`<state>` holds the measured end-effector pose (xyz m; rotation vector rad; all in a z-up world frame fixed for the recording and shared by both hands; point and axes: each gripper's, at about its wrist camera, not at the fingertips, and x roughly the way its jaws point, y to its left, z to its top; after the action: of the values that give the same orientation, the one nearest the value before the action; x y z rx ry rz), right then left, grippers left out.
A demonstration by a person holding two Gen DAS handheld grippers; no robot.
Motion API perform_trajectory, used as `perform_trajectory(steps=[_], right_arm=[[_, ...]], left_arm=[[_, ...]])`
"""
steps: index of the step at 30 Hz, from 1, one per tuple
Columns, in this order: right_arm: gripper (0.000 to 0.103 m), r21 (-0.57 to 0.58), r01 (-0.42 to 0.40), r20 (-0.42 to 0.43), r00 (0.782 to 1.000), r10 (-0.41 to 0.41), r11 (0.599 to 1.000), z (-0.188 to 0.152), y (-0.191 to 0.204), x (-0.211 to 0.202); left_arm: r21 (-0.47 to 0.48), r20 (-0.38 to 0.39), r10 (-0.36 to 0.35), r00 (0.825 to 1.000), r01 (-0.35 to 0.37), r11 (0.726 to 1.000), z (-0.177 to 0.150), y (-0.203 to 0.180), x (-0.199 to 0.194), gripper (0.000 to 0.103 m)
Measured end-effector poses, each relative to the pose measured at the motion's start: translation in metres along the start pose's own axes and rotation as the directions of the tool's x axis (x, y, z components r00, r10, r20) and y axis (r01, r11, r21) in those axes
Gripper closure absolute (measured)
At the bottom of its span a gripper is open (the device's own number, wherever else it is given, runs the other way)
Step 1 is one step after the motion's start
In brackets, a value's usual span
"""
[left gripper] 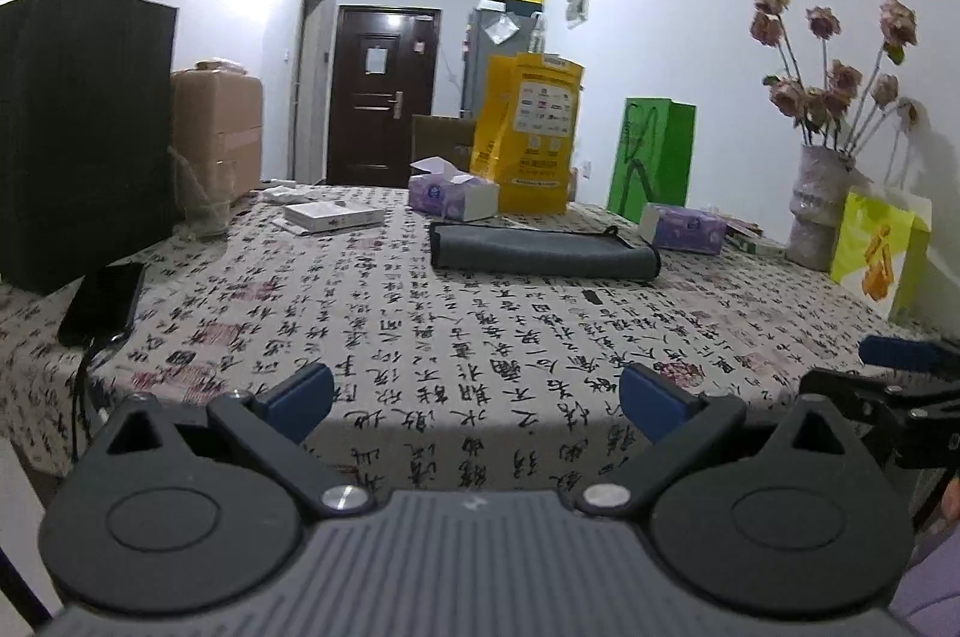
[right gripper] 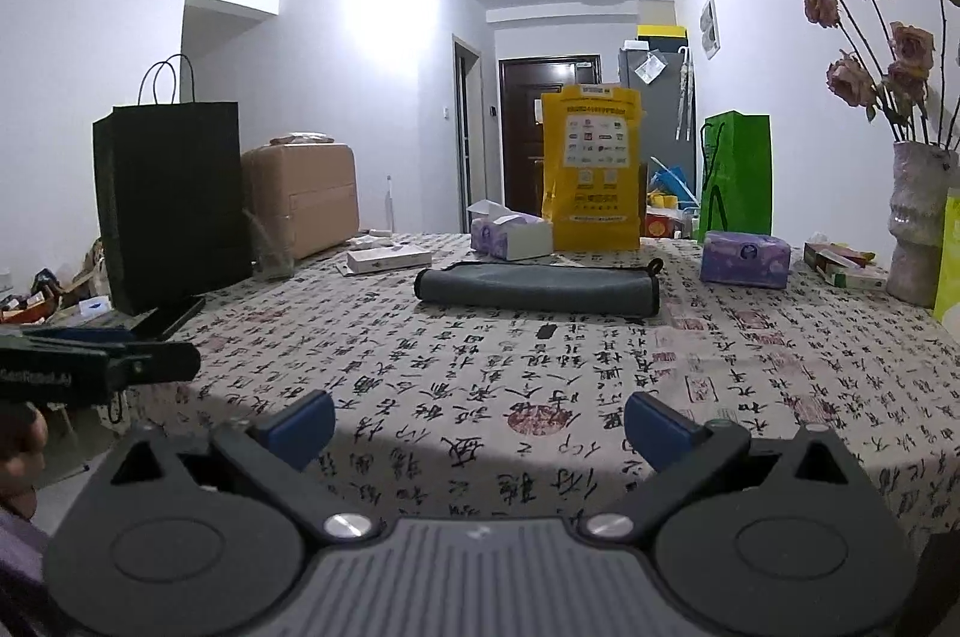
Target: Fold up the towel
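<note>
A dark grey towel (left gripper: 540, 250) lies folded into a long flat band on the far half of the table, with a small loop at its right end; it also shows in the right wrist view (right gripper: 537, 288). My left gripper (left gripper: 477, 400) is open and empty at the table's near edge, well short of the towel. My right gripper (right gripper: 479, 427) is open and empty, also at the near edge. The right gripper shows at the right edge of the left wrist view (left gripper: 900, 367). The left gripper shows at the left edge of the right wrist view (right gripper: 102, 361).
The table carries a calligraphy-print cloth (left gripper: 420, 325). On it are a black paper bag (left gripper: 84, 127), a phone (left gripper: 102, 304), a white box (left gripper: 333, 216), tissue boxes (left gripper: 453, 194) (right gripper: 747, 258), a yellow bag (left gripper: 531, 130), a green bag (left gripper: 651, 157), a vase of roses (left gripper: 819, 205), and a lime bag (left gripper: 879, 253).
</note>
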<state>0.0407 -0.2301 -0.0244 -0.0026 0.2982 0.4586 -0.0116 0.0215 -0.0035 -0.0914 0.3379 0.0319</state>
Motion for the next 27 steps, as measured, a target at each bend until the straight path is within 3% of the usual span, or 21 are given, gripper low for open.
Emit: perform_trajectory(steps=[6, 27], right_arm=[[0.000, 0.009, -0.001, -0.013, 1.000, 0.001, 1.000, -0.004, 0.001, -0.008], [0.000, -0.015, 0.007, -0.004, 1.000, -0.007, 1.000, -0.005, 0.005, -0.016]], left_arm=[[0.013, 0.018, 0.021, 1.000, -0.021, 1.000, -0.003, -0.001, -0.010, 0.000], [0.044, 0.003, -0.015, 1.000, 0.015, 0.999, -0.008, -0.011, -0.017, 0.000]])
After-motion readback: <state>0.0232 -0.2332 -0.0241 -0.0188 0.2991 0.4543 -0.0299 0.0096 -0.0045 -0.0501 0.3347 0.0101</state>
